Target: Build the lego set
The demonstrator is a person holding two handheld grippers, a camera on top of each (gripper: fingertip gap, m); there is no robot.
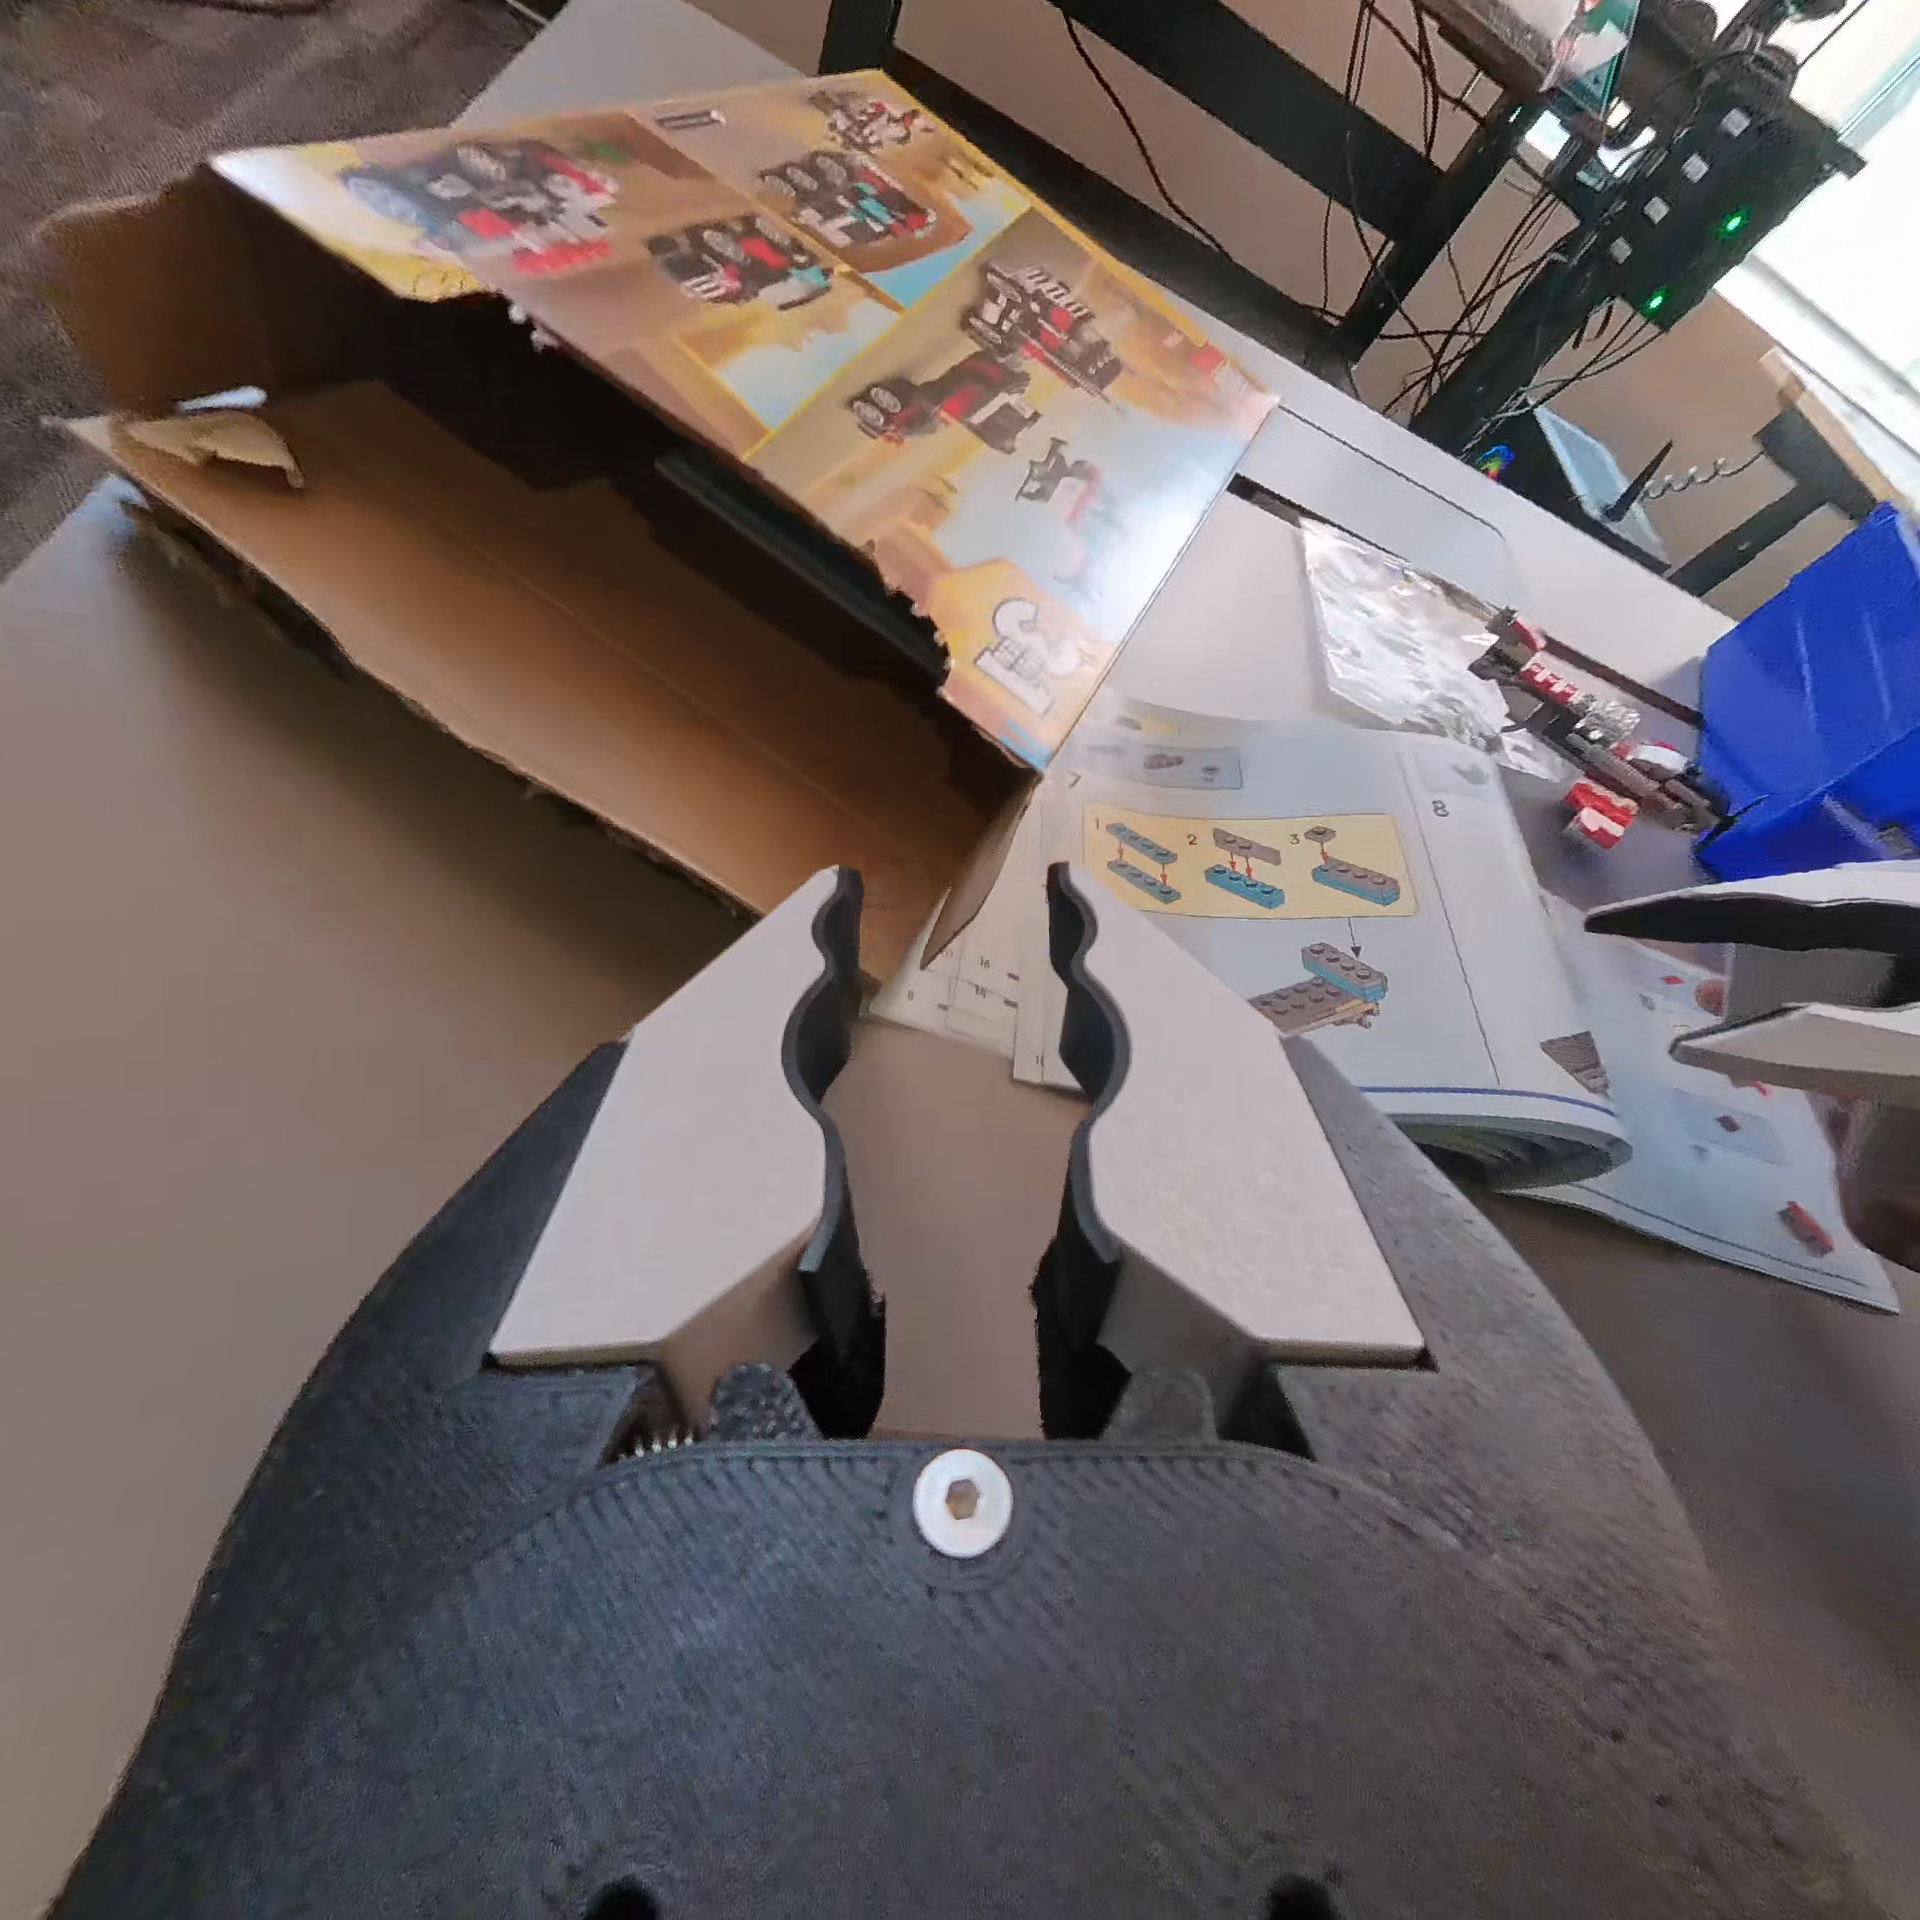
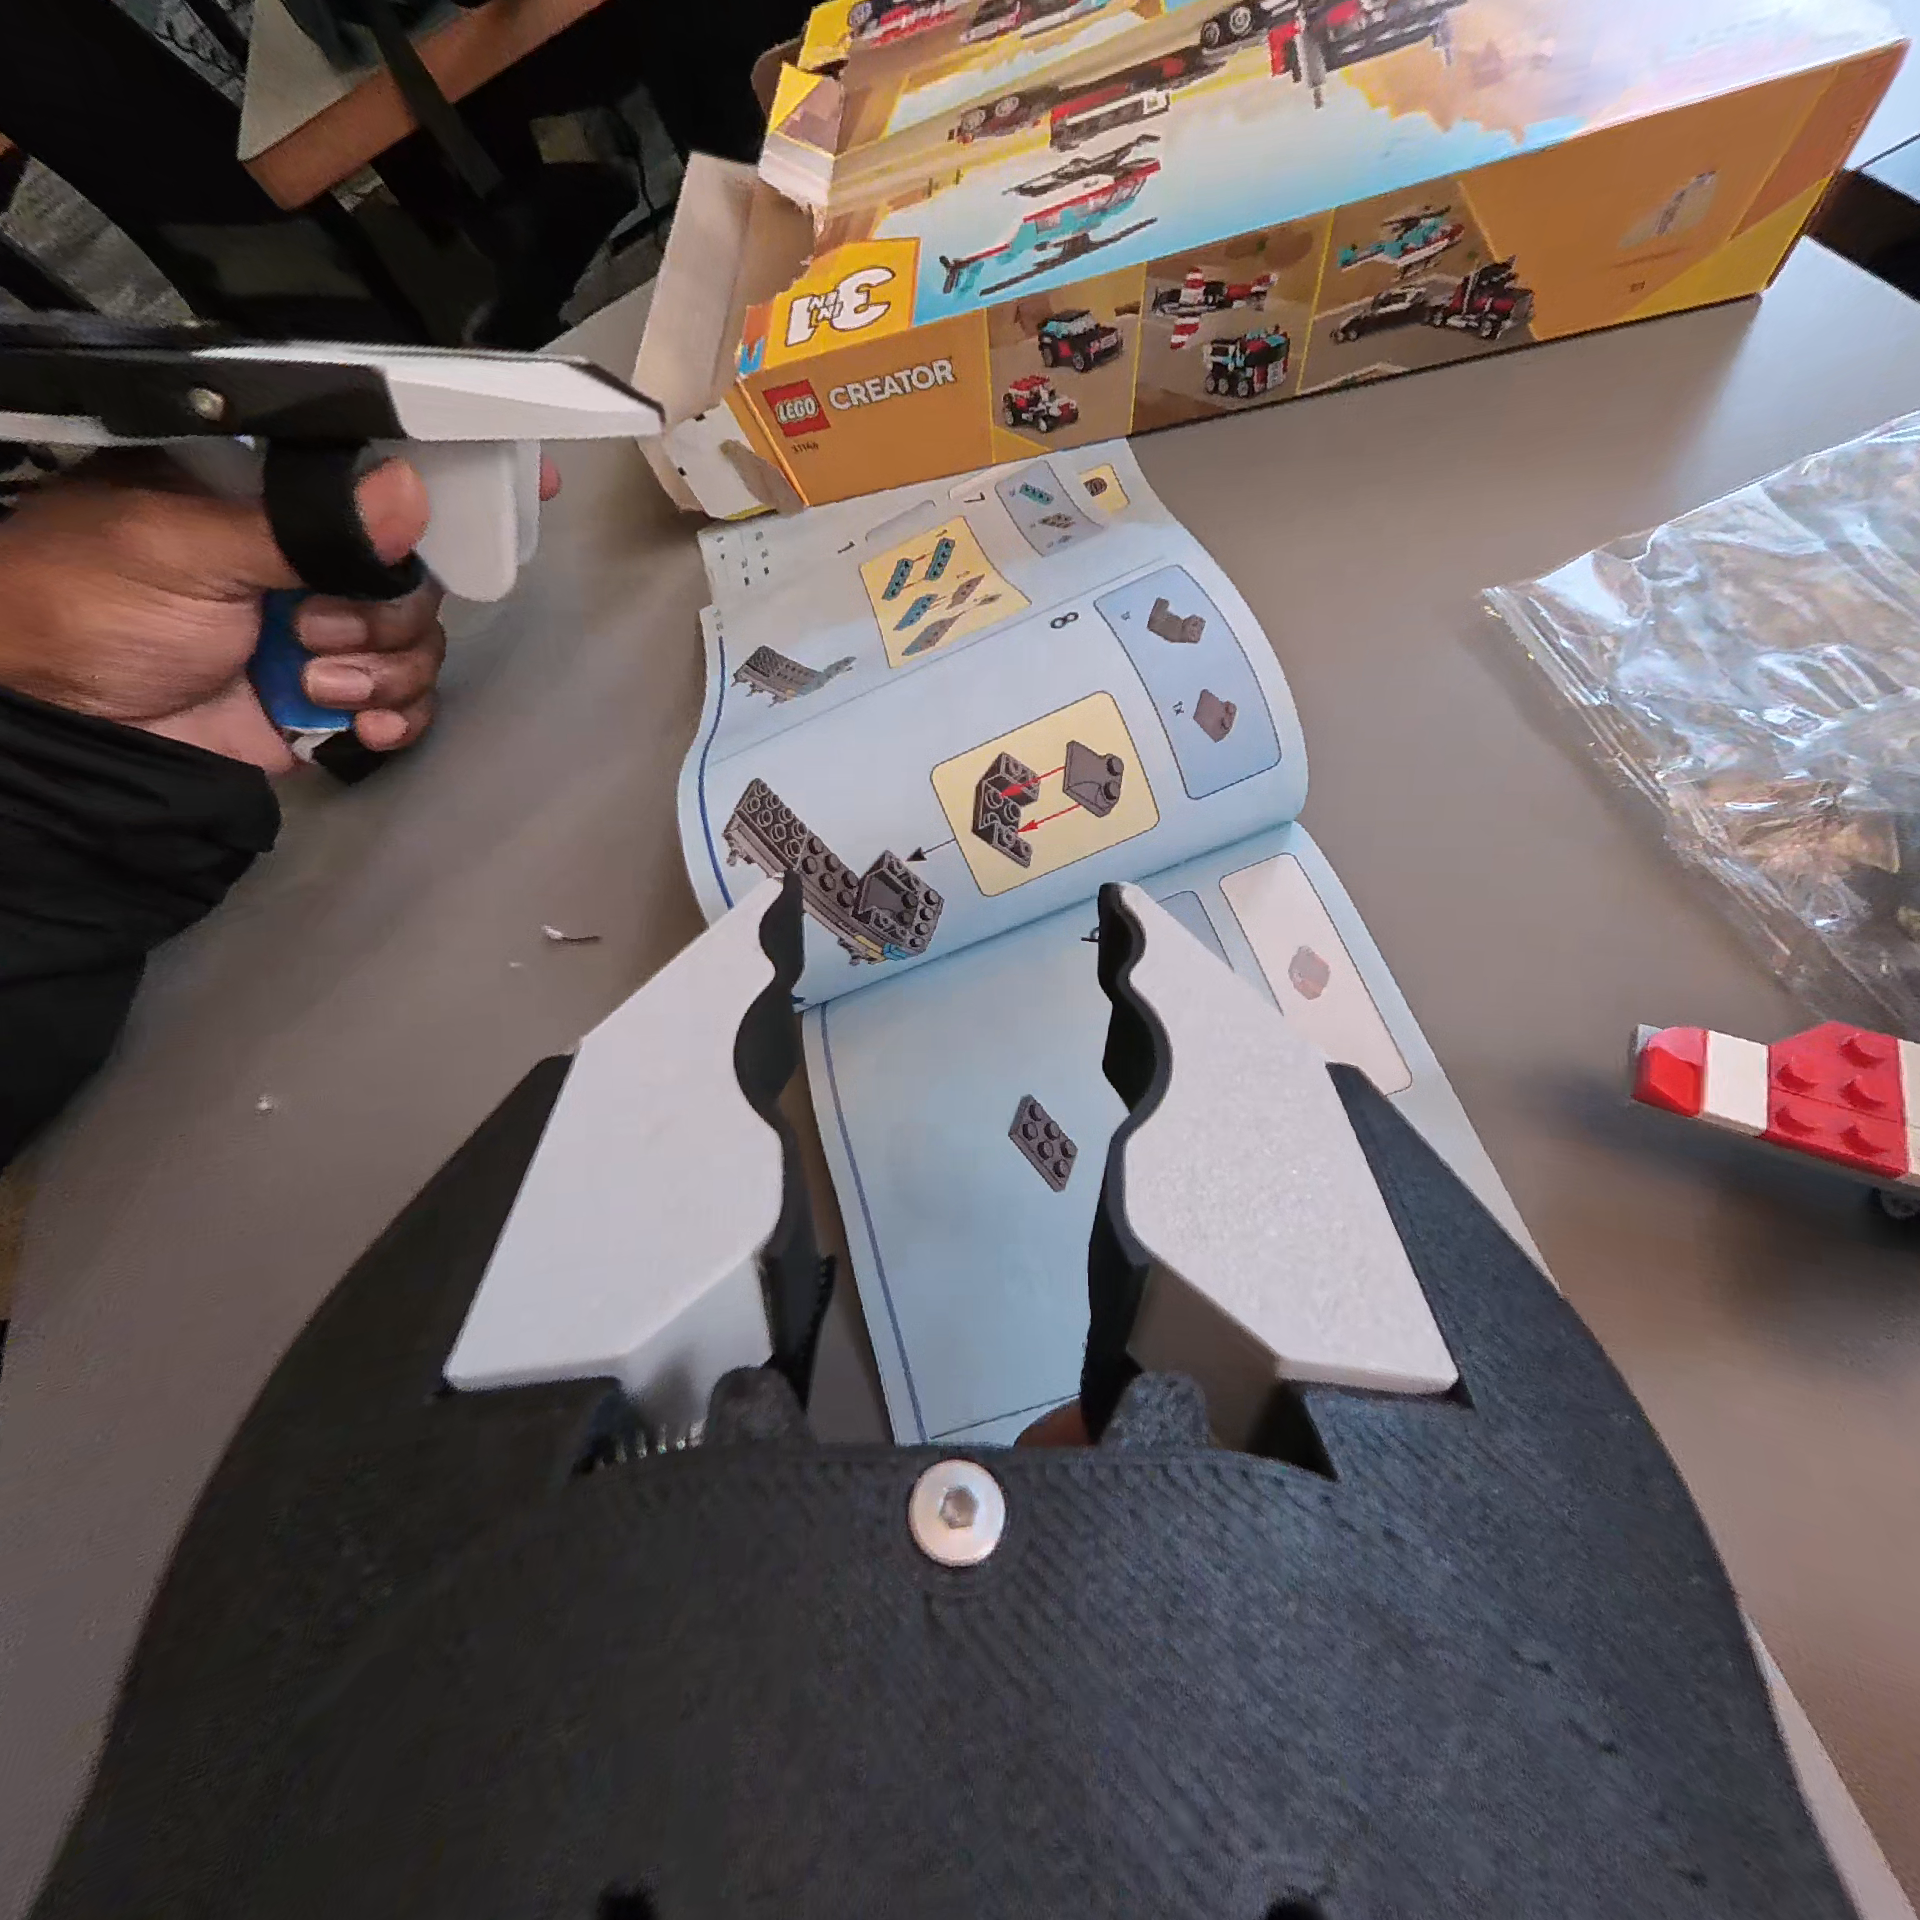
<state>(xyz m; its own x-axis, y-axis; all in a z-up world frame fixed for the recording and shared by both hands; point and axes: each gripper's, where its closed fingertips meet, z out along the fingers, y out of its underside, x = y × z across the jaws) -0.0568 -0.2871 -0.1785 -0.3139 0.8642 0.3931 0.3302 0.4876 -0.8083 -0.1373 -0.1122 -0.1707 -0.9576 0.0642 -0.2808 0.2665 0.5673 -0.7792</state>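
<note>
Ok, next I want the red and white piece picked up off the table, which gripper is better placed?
Right. The right gripper is open over the instruction booklet, with the red and white piece close on its right. The left gripper, also open, sits by the torn box, farther away.

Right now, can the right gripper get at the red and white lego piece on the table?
Probably yes. The right gripper is open and empty above the booklet, and the red and white piece lies off to its right on bare table. Nothing stands between them; the plastic bag lies farther back.
</note>
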